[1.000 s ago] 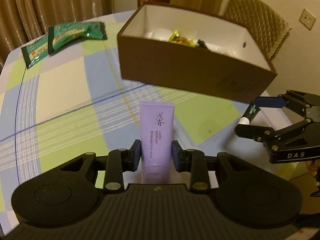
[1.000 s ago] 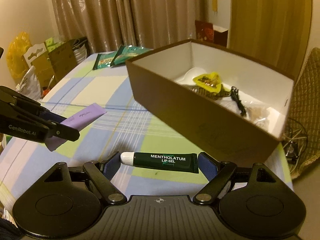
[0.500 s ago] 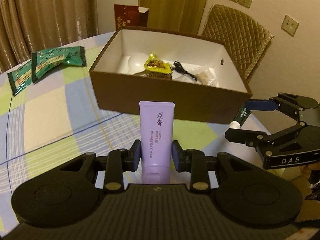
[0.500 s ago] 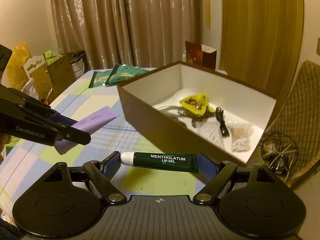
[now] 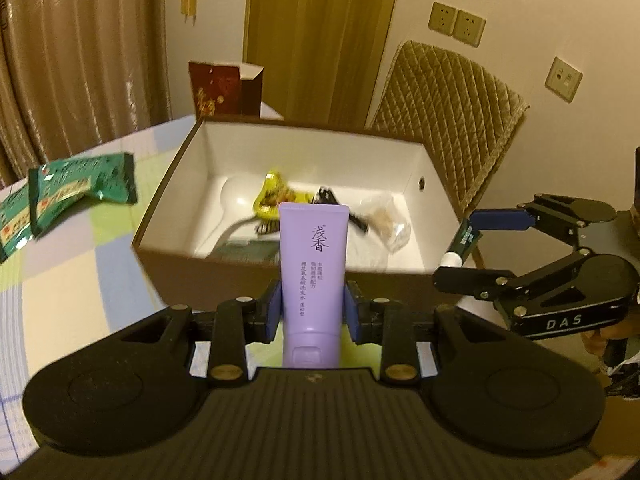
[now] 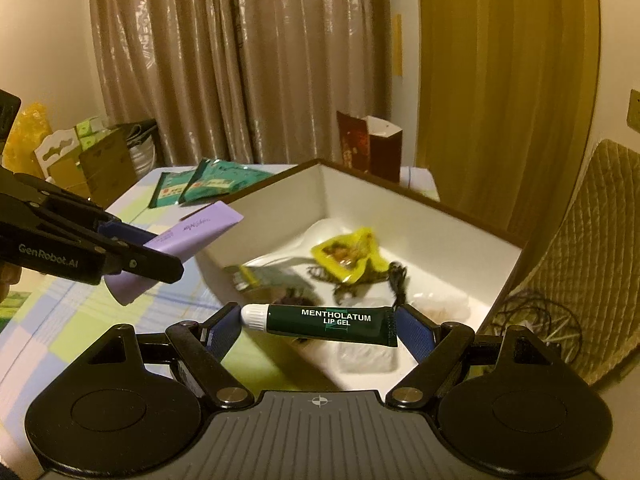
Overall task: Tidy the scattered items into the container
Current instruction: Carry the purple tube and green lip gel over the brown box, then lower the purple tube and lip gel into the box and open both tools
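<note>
My left gripper [image 5: 313, 307] is shut on a purple tube [image 5: 312, 264], held upright, cap toward me. It hangs just before the near wall of the brown box [image 5: 208, 284]. Crosswise in my right gripper [image 6: 320, 330] sits a dark green lip gel tube [image 6: 328, 319], the blue pads pressing on its two ends. That gripper is over the near edge of the box [image 6: 424, 206]. Each view shows the other gripper: the right one [image 5: 464, 246] at the right, the left one [image 6: 136, 250] at the left. Inside the white box lie a yellow packet [image 6: 346, 254], a white spoon [image 5: 236, 204] and a black cable [image 6: 398, 280].
Two green snack packets [image 5: 76, 188] lie on the checked tablecloth [image 5: 60, 280] left of the box. A red gift bag [image 5: 224, 88] stands behind the box. A quilted chair [image 5: 448, 120] is at the right. Curtains and cardboard boxes [image 6: 100, 160] fill the background.
Both grippers have risen and come forward toward the box with their tubes still held. The inside of the box now shows from above.
</note>
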